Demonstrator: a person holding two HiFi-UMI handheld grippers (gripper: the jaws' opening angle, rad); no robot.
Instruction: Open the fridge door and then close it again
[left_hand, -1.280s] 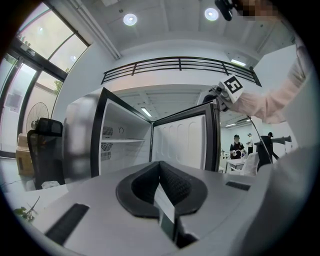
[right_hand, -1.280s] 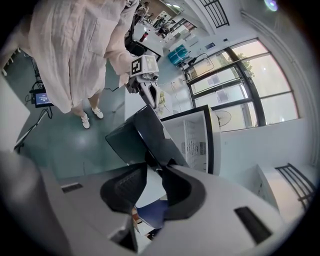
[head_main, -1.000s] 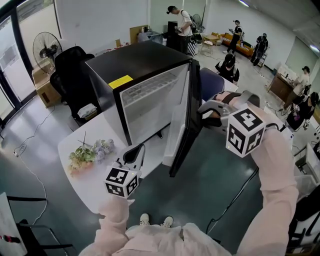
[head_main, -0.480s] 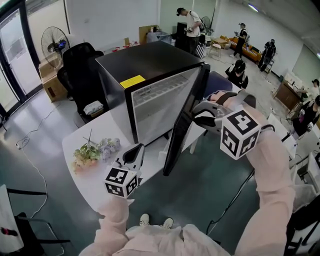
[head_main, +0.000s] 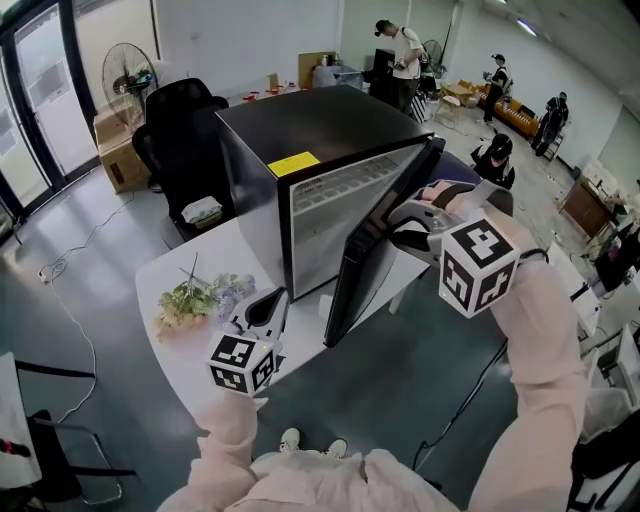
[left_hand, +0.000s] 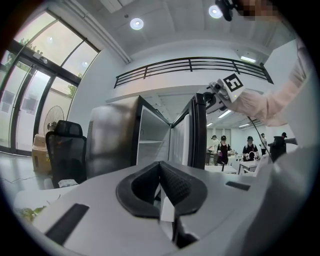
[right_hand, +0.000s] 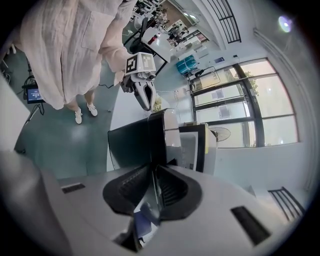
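Note:
A black fridge (head_main: 300, 120) stands on a white table (head_main: 180, 340). Its door (head_main: 375, 250) hangs partly open, and the white inside shows. My right gripper (head_main: 405, 228) rests against the door's outer side near the top. In the right gripper view the door's edge (right_hand: 156, 142) rises just past my right gripper (right_hand: 154, 172). The jaws are closing to a narrow slit, and I see nothing between the pads. My left gripper (head_main: 268, 305) hovers shut over the table's front, apart from the fridge. It is empty in the left gripper view (left_hand: 160, 167).
A bunch of flowers (head_main: 195, 297) lies on the table left of my left gripper. A black chair (head_main: 185, 120), a cardboard box (head_main: 120, 160) and a fan (head_main: 128, 72) stand behind the fridge. People (head_main: 405, 50) are at the back. A cable (head_main: 470, 400) runs over the floor.
The door has swung further toward the fridge body and the gap has narrowed. My right gripper moved left with it. The left gripper kept its place in view.

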